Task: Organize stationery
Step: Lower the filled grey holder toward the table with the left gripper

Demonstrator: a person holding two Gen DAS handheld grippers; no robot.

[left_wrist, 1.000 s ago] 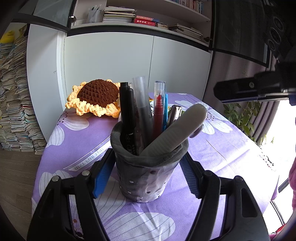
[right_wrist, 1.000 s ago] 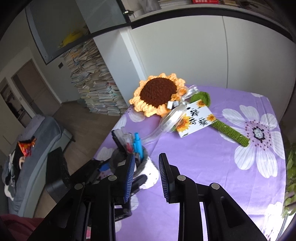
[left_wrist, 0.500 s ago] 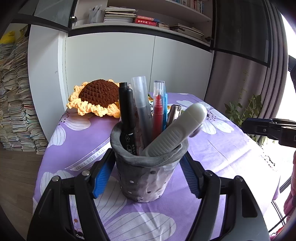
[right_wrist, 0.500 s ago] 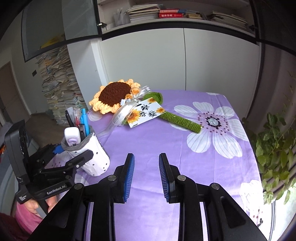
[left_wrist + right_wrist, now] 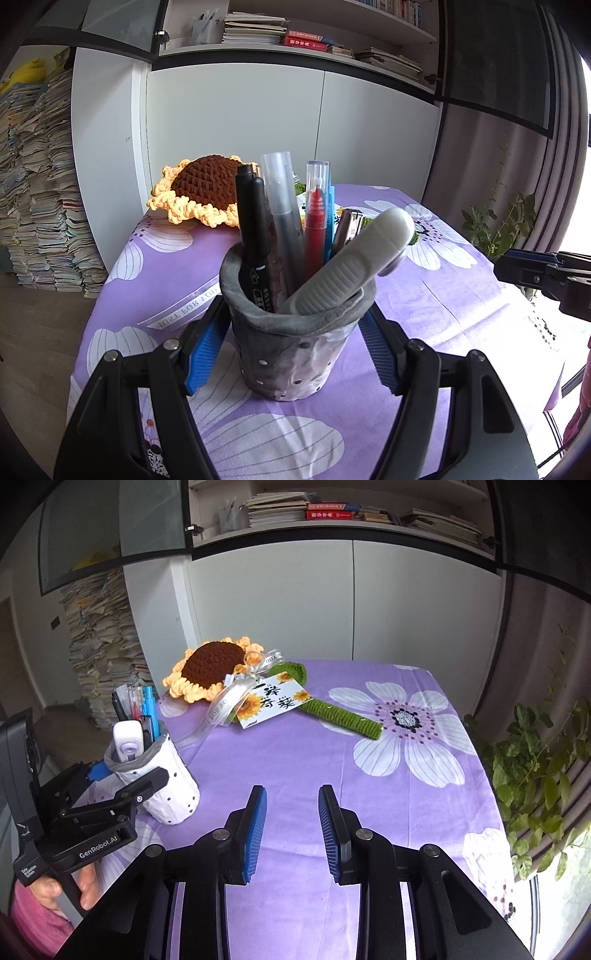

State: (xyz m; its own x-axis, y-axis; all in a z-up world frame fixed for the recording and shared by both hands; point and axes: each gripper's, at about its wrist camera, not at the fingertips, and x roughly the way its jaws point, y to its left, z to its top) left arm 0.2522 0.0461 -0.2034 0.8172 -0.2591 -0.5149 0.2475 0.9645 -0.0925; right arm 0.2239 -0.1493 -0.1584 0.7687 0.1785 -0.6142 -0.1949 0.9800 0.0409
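A grey-and-white dotted pen holder [image 5: 291,369] stands on the purple flowered tablecloth [image 5: 424,302]. Out of it stick a black marker [image 5: 251,221], a clear grey pen [image 5: 280,199], a red pen [image 5: 316,218] and a white ribbed correction tape [image 5: 354,273]. My left gripper [image 5: 293,325] is shut on the holder, one blue pad against each side. The right wrist view shows the holder [image 5: 173,794] at the left in the left gripper [image 5: 129,771], which a hand carries. My right gripper [image 5: 291,794] hovers open over bare cloth, to the right of the holder, with nothing between its pads.
A crochet sunflower [image 5: 210,668] with a green stem [image 5: 340,716], a ribbon and a printed card [image 5: 273,699] lies at the back of the table. A leafy plant [image 5: 535,775] stands off the right edge. White cabinets rise behind, and book stacks [image 5: 37,184] fill the floor at left.
My right gripper has swung away from above the holder, rightward and down, and now faces the middle of the table. The left gripper and the holder have stayed put.
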